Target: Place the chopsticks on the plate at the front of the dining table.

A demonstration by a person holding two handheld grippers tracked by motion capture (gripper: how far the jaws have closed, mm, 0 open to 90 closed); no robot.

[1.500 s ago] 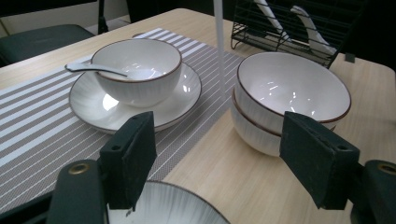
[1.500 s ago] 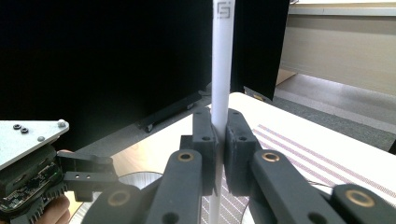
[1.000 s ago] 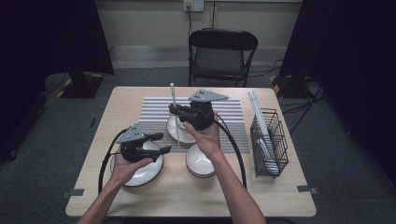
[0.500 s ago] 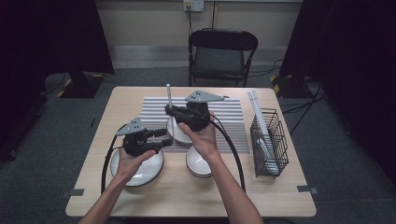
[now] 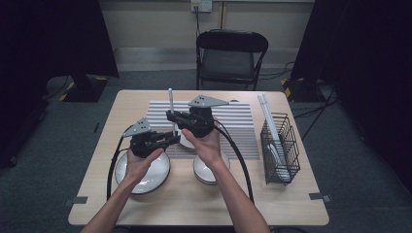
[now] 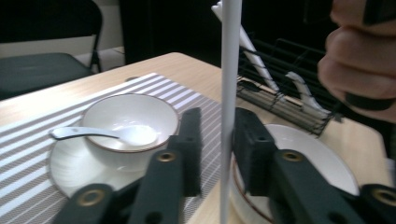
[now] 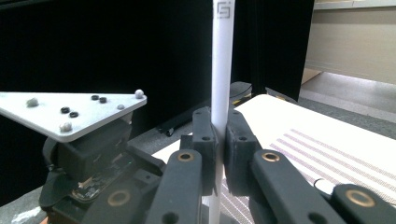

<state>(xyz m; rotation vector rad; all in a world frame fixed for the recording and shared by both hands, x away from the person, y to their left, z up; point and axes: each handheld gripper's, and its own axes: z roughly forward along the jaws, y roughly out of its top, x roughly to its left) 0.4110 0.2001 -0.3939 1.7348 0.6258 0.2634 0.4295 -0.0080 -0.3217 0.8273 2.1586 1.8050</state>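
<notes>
The left gripper point(image 5: 167, 140) reaches in from the left at the lower part of a thin white plastic stick point(image 5: 171, 104) that stands upright over the striped grey placemat point(image 5: 238, 119). In the left gripper view its jaws have just been closing, the stick point(image 6: 229, 93) between them with a gap still showing on the left side. The right gripper point(image 5: 171, 116) grips the same stick higher up; the right gripper view shows its pads pressed tight on both sides of the stick point(image 7: 222, 70), with a printed mark near the top.

The left gripper view also shows a small white bowl point(image 6: 128, 116) on a white saucer point(image 6: 65, 158), a white spoon point(image 6: 100, 134) lying in it. At the right, a black wire basket point(image 5: 279, 145) holds more white sticks point(image 5: 269, 119).
</notes>
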